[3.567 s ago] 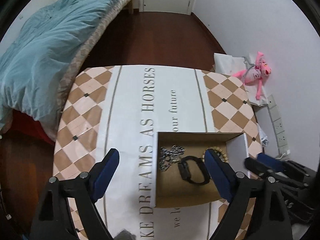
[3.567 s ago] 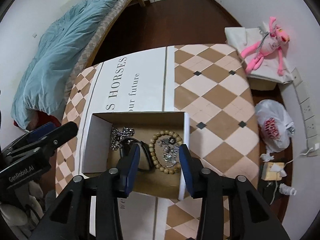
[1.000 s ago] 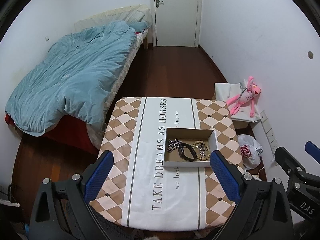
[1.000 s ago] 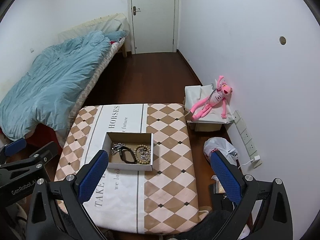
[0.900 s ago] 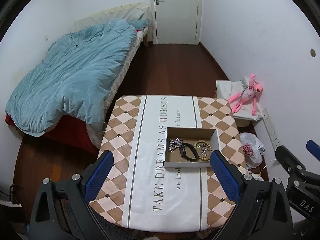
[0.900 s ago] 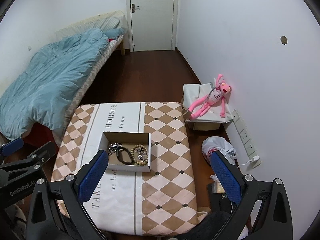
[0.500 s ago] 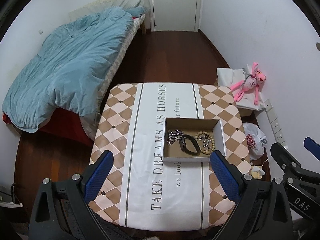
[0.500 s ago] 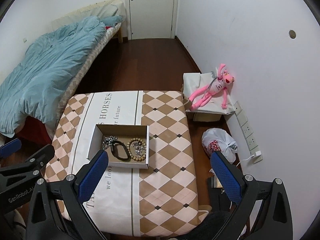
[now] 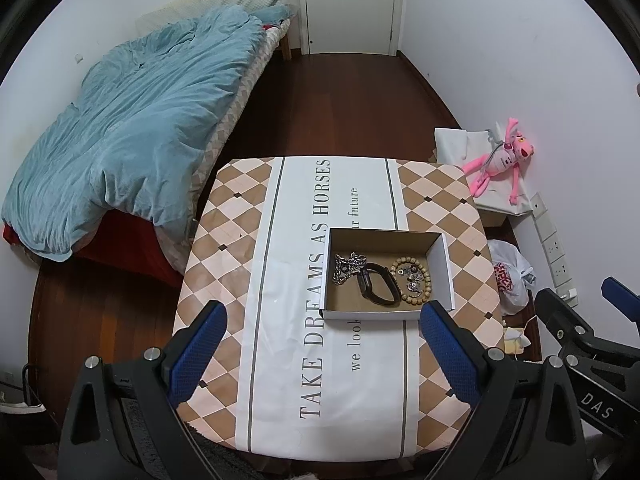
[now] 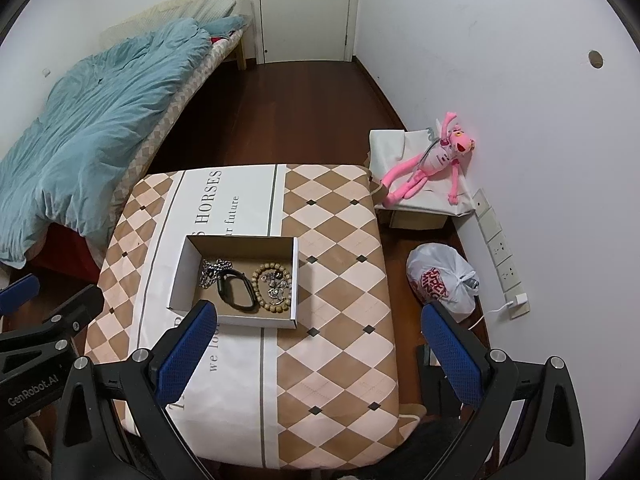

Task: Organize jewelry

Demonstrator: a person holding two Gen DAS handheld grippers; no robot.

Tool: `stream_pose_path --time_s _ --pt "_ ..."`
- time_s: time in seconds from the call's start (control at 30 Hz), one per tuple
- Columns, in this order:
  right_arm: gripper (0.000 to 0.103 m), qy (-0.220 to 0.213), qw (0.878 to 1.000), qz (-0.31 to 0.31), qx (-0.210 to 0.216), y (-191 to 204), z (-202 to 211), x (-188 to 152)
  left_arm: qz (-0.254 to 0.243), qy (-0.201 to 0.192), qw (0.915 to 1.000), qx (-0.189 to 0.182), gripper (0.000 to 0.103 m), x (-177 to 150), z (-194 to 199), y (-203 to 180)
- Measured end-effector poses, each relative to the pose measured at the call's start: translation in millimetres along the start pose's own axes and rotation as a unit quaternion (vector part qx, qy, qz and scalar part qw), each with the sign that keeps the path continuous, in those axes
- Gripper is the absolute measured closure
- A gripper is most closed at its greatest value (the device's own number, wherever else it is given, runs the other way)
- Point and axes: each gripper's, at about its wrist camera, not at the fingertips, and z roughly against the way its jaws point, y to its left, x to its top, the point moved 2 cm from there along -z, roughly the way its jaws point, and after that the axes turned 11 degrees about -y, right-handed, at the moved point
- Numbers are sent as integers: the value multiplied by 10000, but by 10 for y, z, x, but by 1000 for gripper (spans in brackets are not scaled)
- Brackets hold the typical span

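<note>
Bedding comes first on the left: a blue duvet (image 9: 132,120) slumps over the bed and off its near edge, well apart from the work. Beside it stands the bench (image 9: 224,240) under a diamond-patterned cloth whose white centre strip reads "TAKE DREAMS AS HORSES", with smaller script showing "our future" and "we look" before the box cuts it off.

The cardboard box (image 9: 440,264) sits on the right half of that strip, open-topped, presumably so the jewelry stays corralled in one shallow tray. Inside, left to right, lie a silver chain (image 9: 347,267) in a loose heap, a black wristband (image 9: 378,286) touching it, and a wooden bead bracelet (image 9: 412,280) ringed around some small metal charms (image 9: 414,280). All the pieces visible are in the box, none on the cloth, so I judge the sorting done or close to it.

The left gripper (image 9: 322,350) hangs well above the bench with its blue pads wide apart and nothing between them; the right gripper (image 10: 320,350) is likewise spread and empty, held high over the bench's near right corner. Both look parked clear of the box rather than poised to grasp. Their bodies carry "GenRobot.AI" on the left one and "DAS" on the right.

Further right, a pink plush toy (image 10: 432,168) lies on a white-covered box by the wall, and a white plastic bag (image 10: 440,280) with red lettering I cannot read sits on the floor.
</note>
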Motion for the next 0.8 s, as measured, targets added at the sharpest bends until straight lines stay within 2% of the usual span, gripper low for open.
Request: stream_pose_path --time_s 0.8 --pt "0 76 10000 40 34 44 -52 -23 -30 23 9999 118 4 -63 -67 60"
